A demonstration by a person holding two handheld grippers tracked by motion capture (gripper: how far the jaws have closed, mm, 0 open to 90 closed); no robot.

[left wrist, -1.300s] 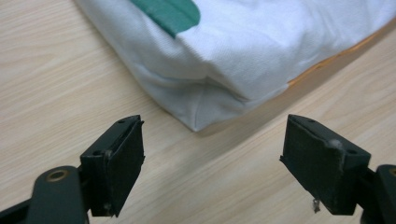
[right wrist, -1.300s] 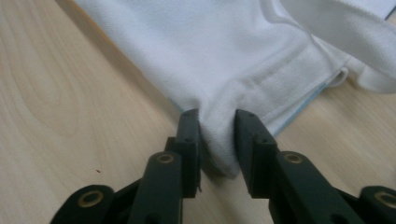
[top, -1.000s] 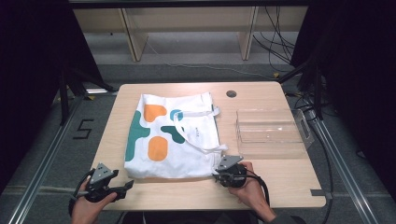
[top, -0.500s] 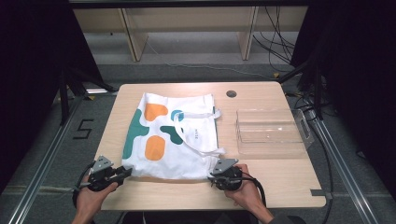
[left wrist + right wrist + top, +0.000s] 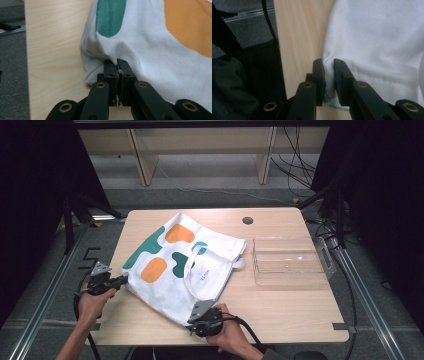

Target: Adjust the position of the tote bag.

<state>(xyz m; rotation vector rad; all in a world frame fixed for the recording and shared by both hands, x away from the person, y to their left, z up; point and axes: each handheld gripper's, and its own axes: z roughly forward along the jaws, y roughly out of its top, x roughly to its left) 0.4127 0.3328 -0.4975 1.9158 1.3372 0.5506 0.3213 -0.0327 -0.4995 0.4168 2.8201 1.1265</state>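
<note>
In the high view, the tote bag [image 5: 182, 265] lies skewed on the table [image 5: 280, 315], beside a clear tray [image 5: 290, 262]; each near corner is gripped, so pickup looks done and moving or folding remains. In the left gripper view, the left gripper [image 5: 117, 67], having just closed, pinches the bag's edge. In the right gripper view, the right gripper [image 5: 328, 67] clamps cloth.

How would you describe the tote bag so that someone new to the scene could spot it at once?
Start at the wooden table. The tote bag lies skewed on its left half, beside a clear tray to the right. It is the one soft thing there: white cloth with orange and green blobs and looping white handles.
</note>
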